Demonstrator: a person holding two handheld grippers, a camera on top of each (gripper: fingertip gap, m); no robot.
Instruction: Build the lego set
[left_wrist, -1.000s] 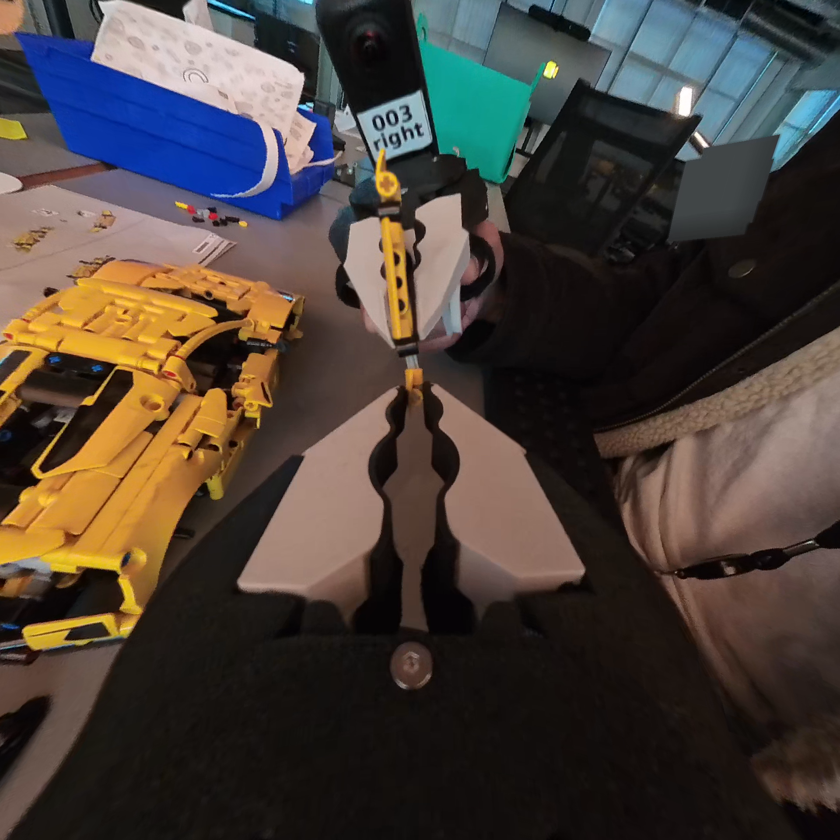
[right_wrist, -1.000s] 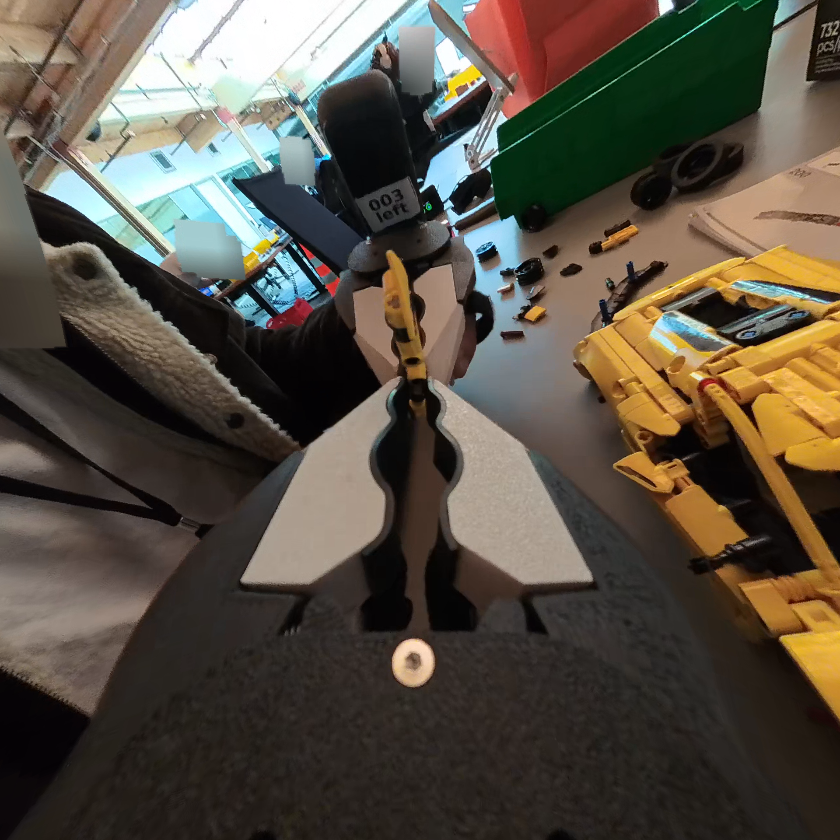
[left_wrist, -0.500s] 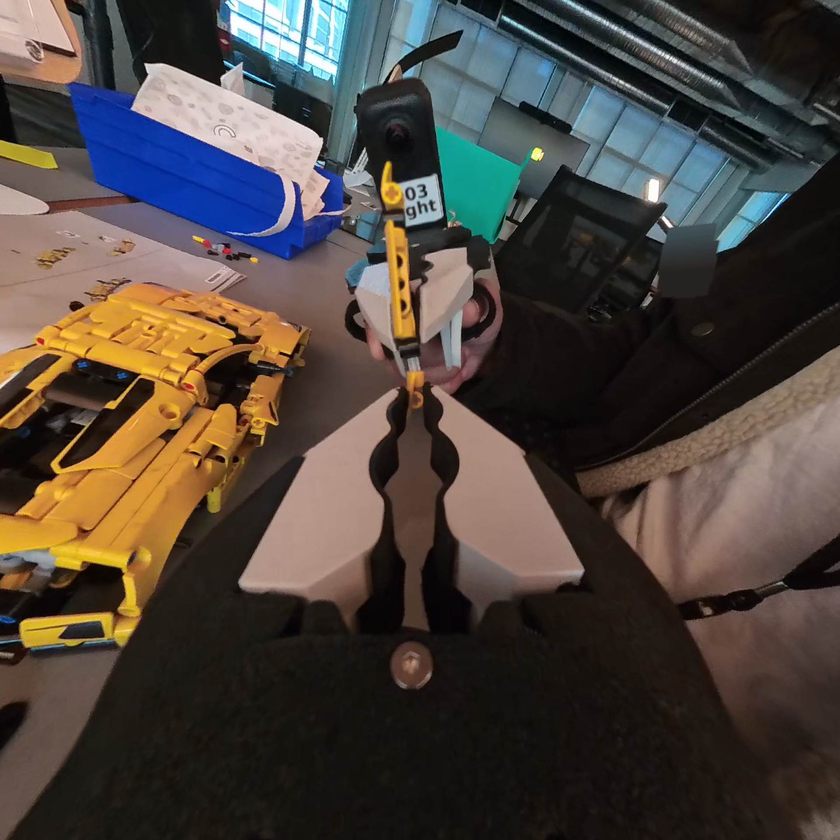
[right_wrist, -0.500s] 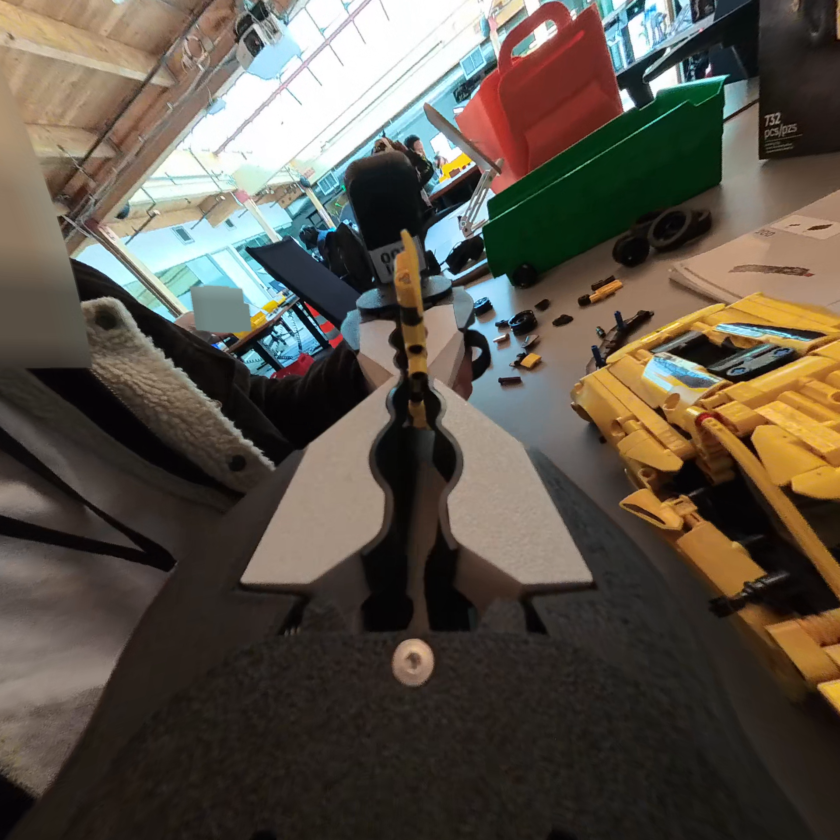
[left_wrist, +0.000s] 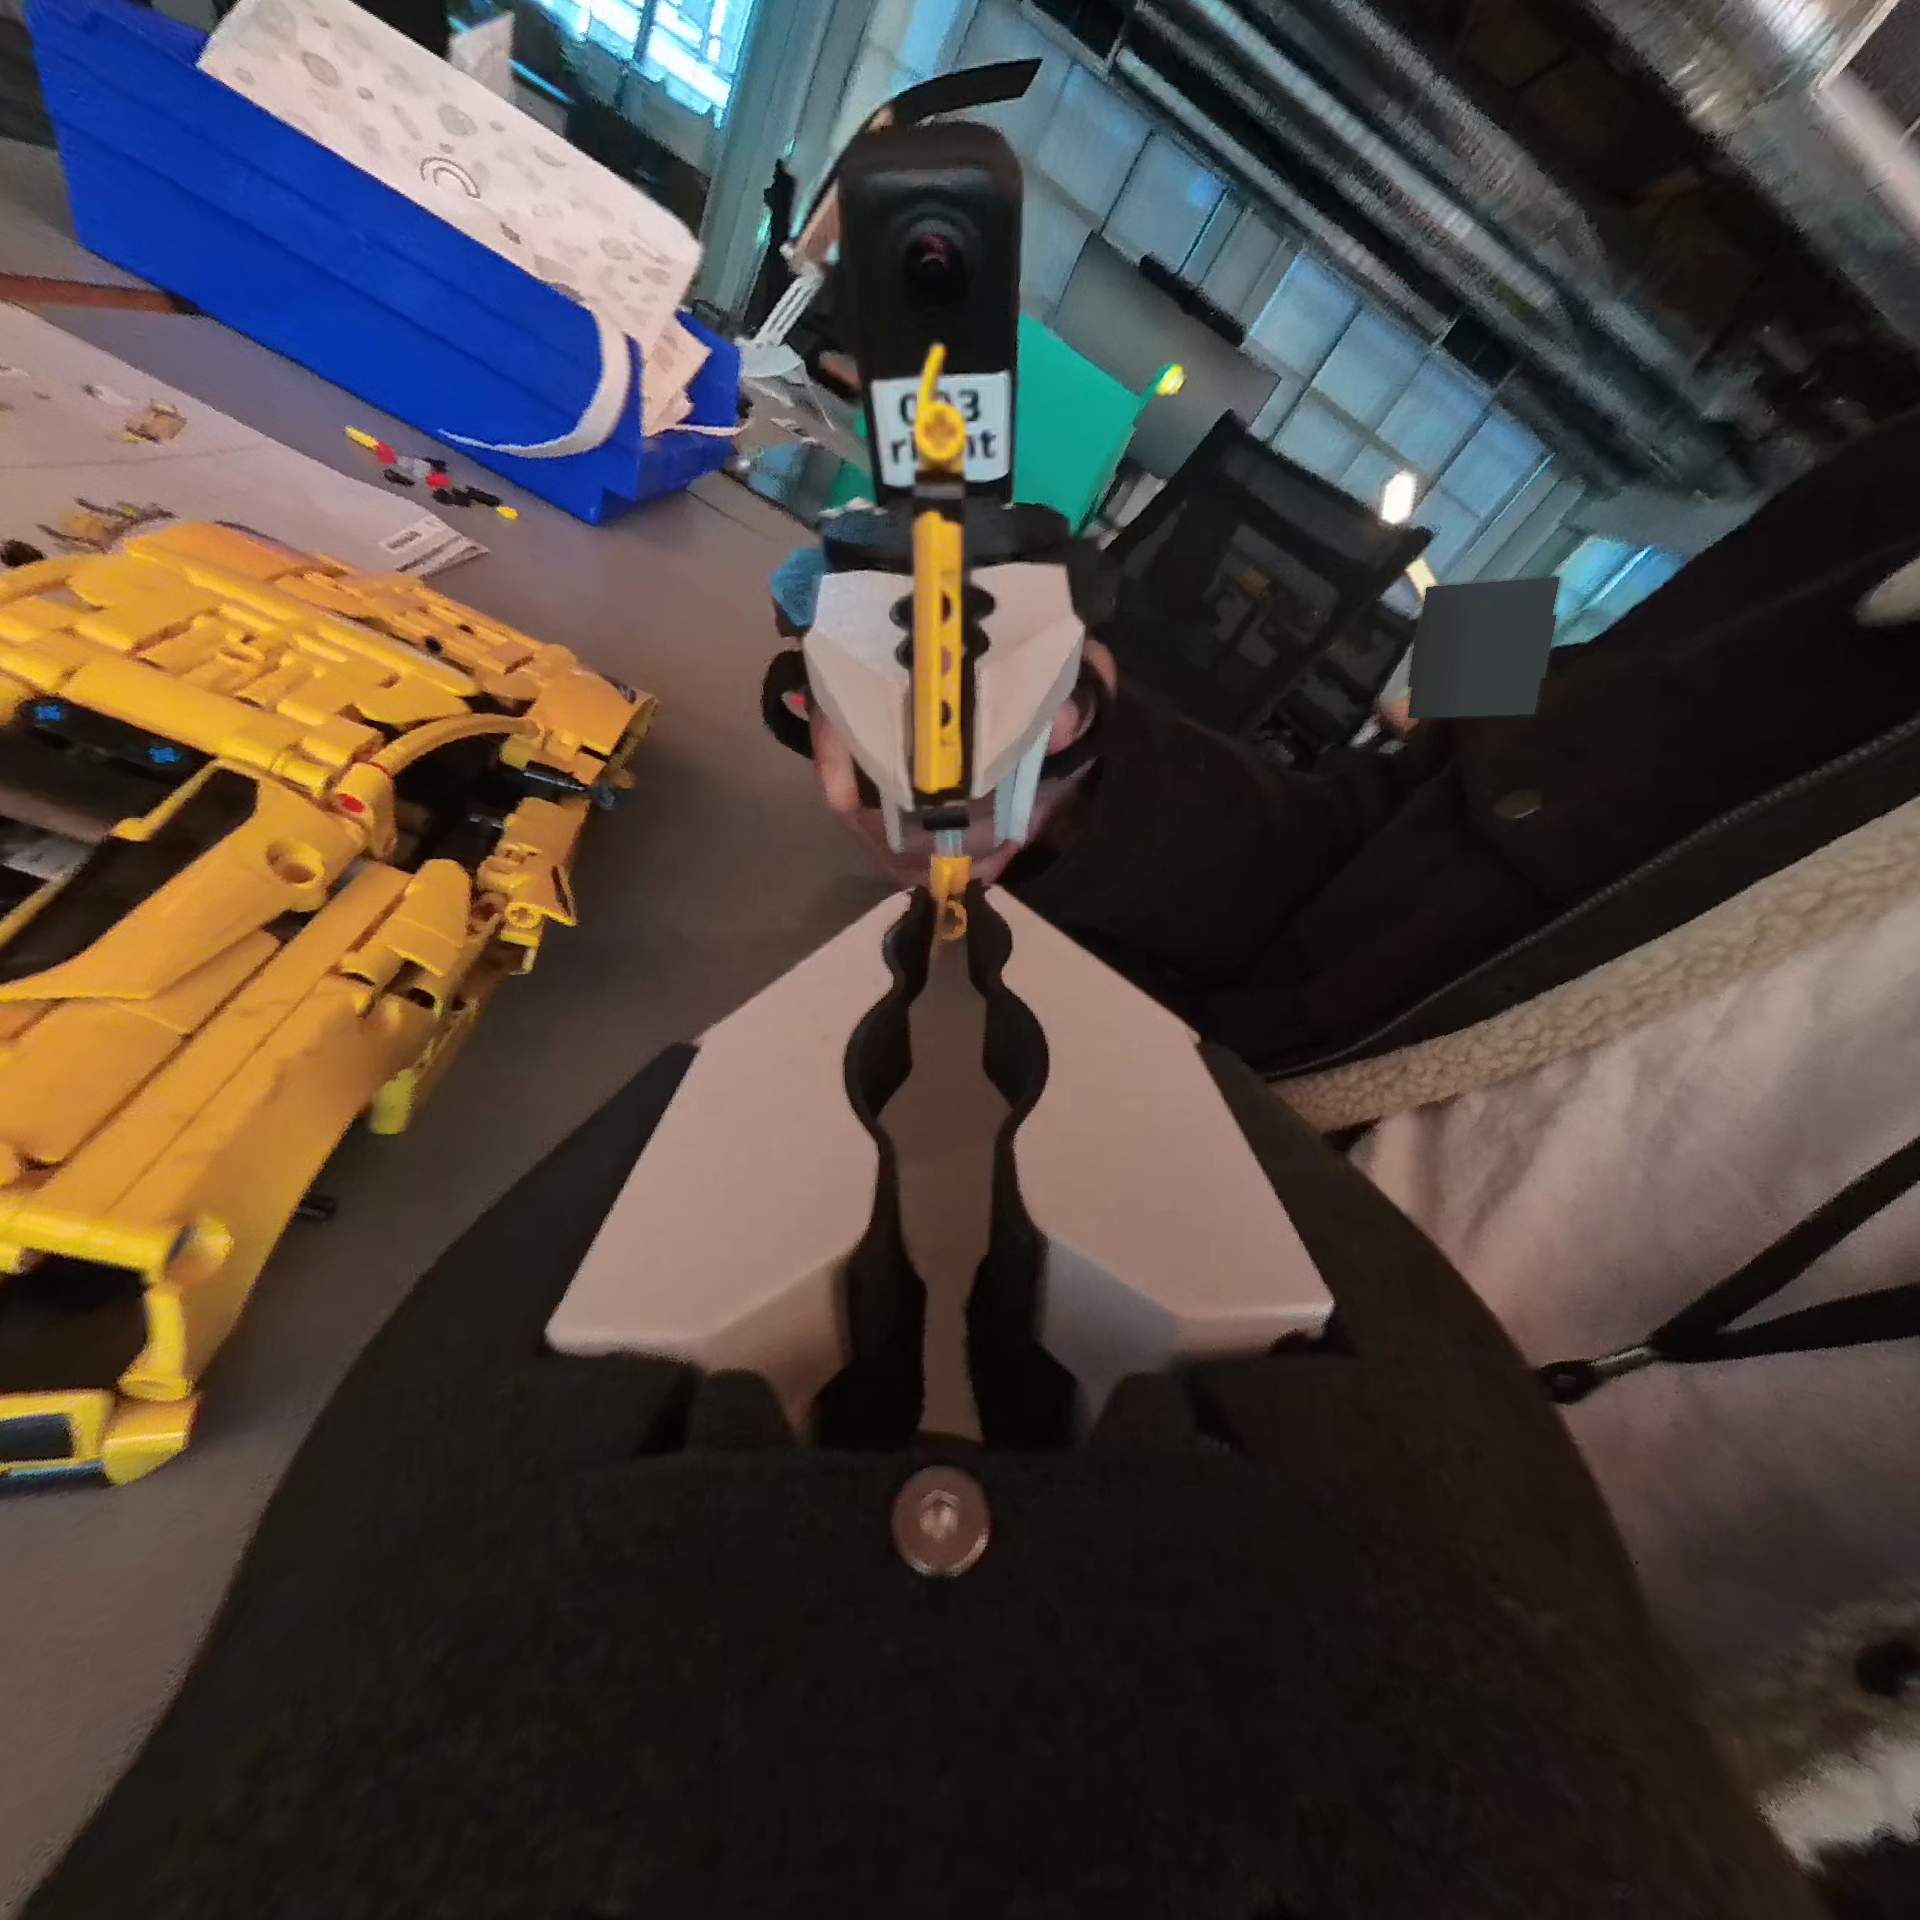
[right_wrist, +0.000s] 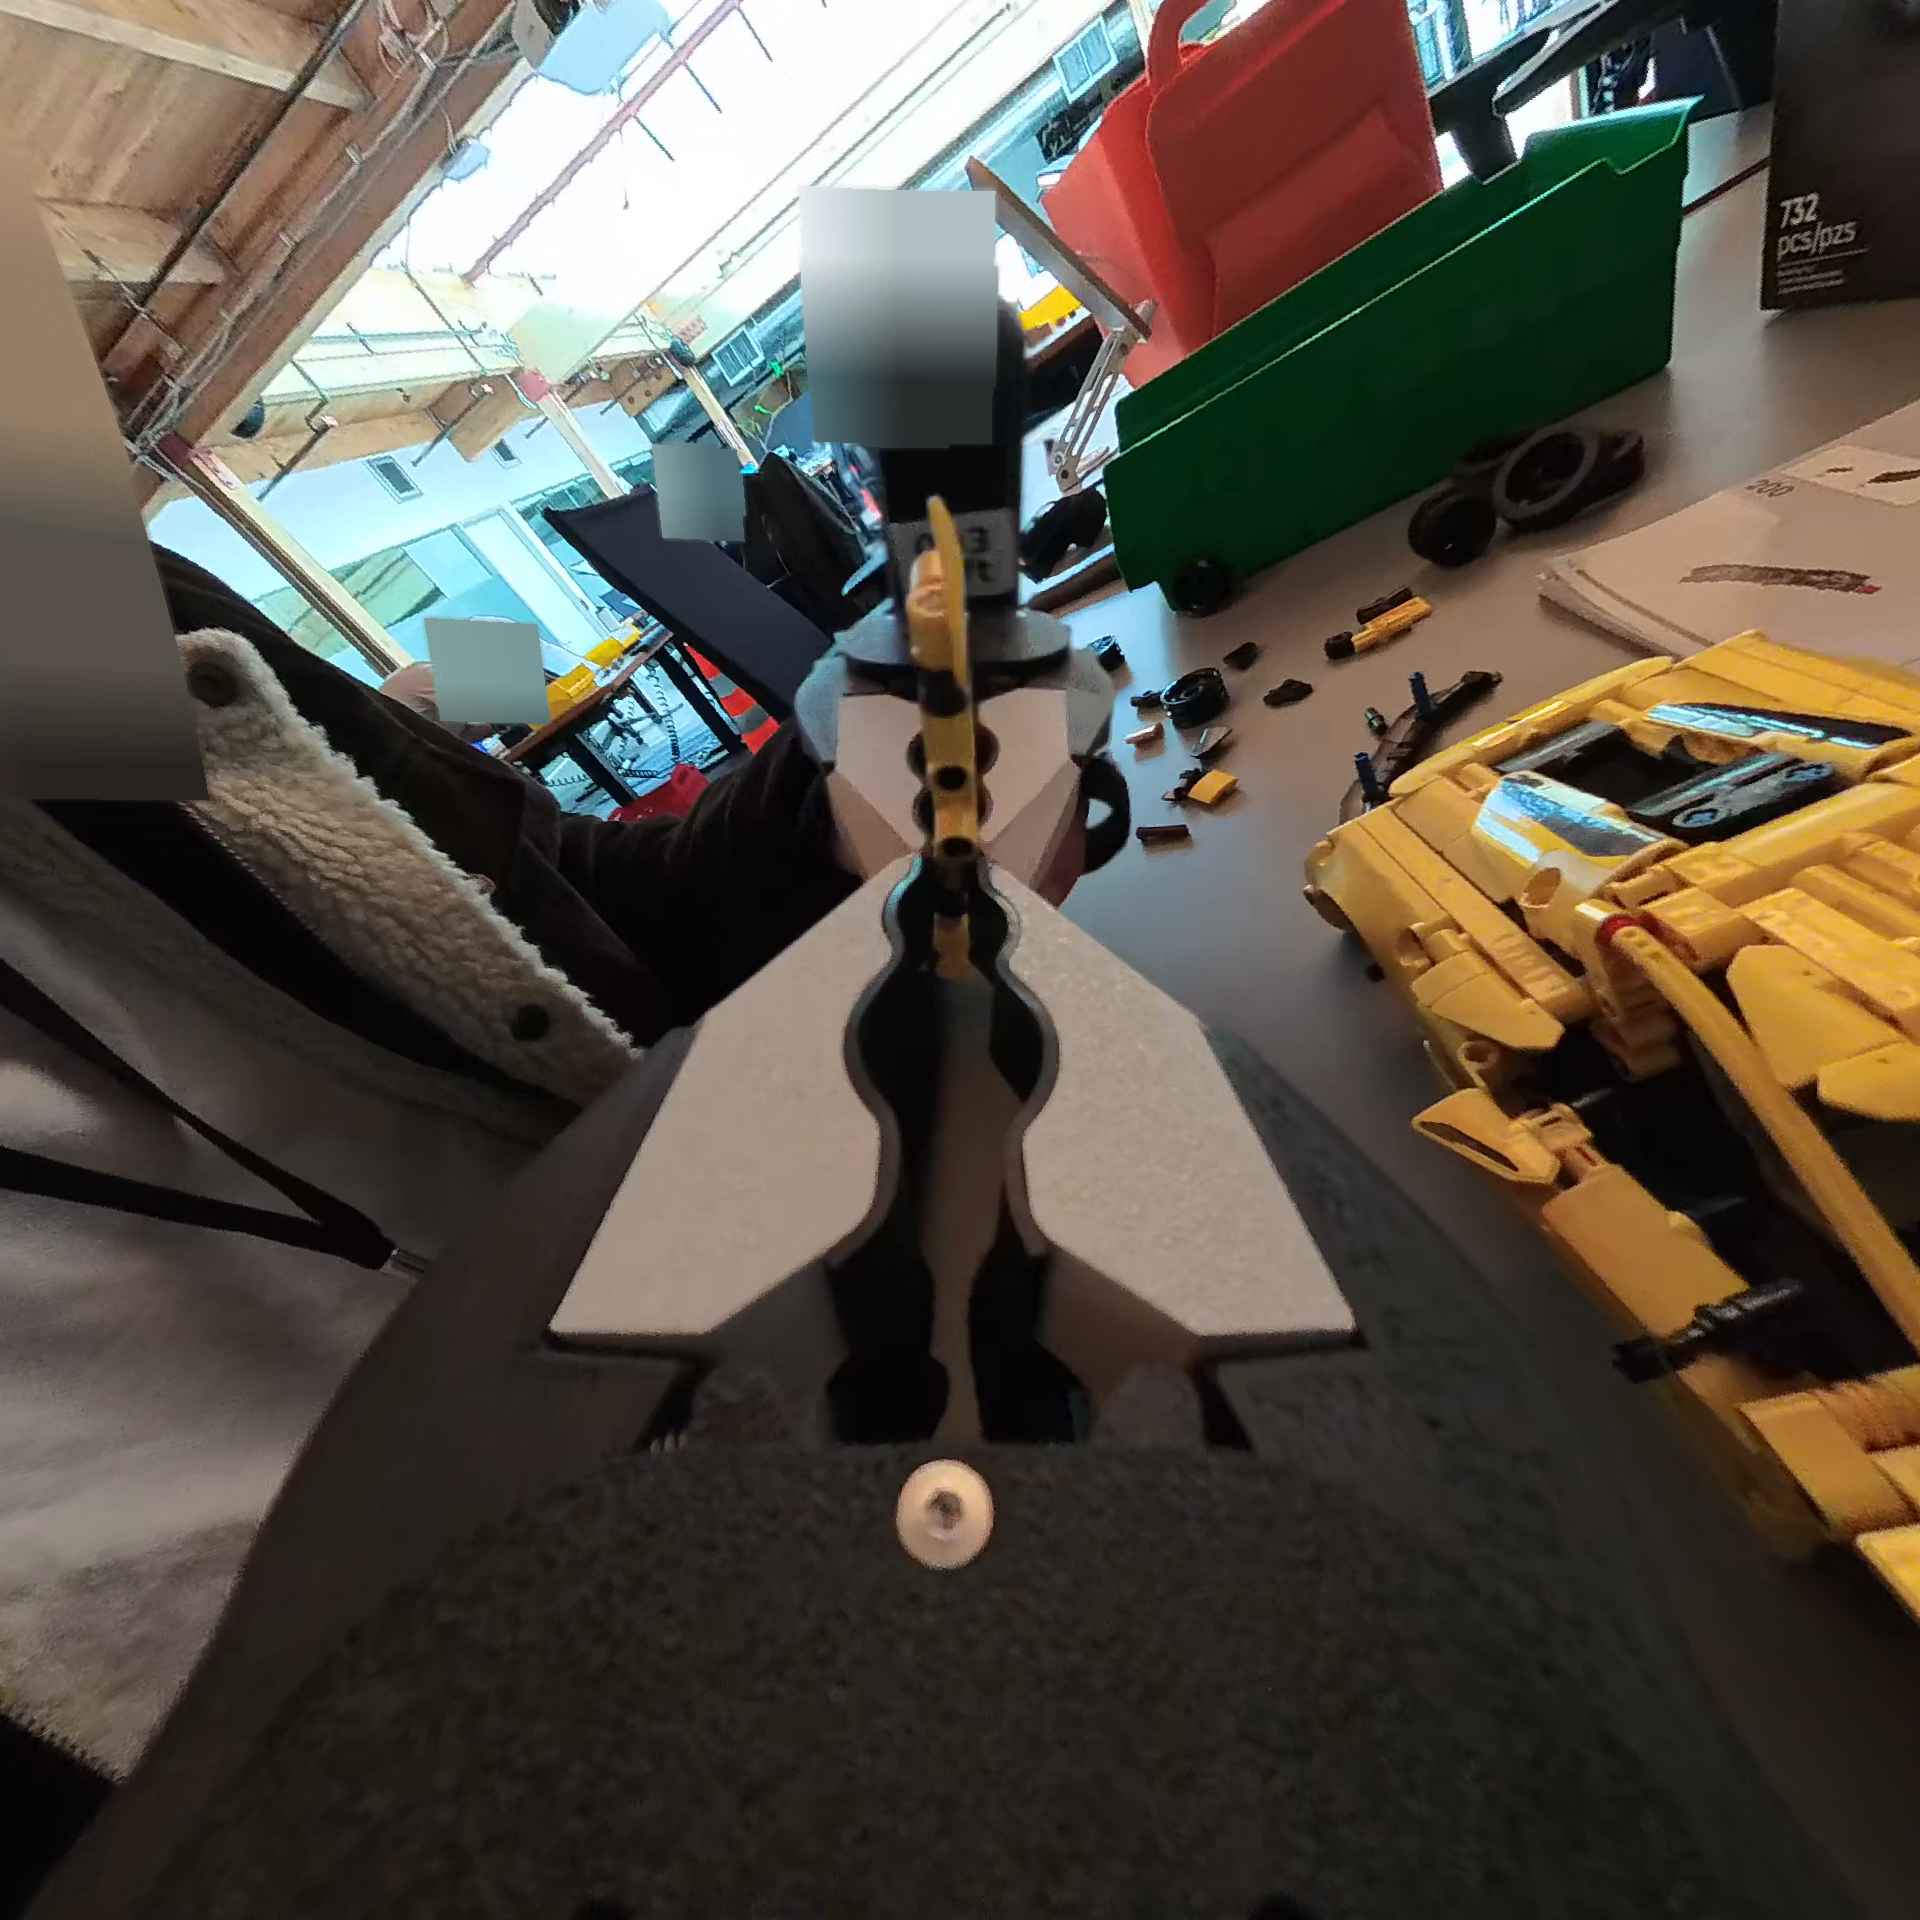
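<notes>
Both grippers had lifted off the worktop (left_wrist: 727, 665): the right gripper (left_wrist: 940, 800) stayed clamped on the yellow beam (left_wrist: 938, 665), the left gripper (left_wrist: 943, 914) pinched its small yellow end connector (left_wrist: 948, 902), apparently mid-joining beside the yellow car (left_wrist: 260, 831).

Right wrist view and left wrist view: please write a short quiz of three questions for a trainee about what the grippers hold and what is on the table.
1. True or false: the car lies on the table, in neither gripper.
2. In the right wrist view, which bin stands behind the loose parts? A blue, B green, C white.
3. Fill in: the left gripper and the right gripper are both shut on the yellow ____.

Key: 1 true; 2 B, the green bin; 3 beam.
</notes>
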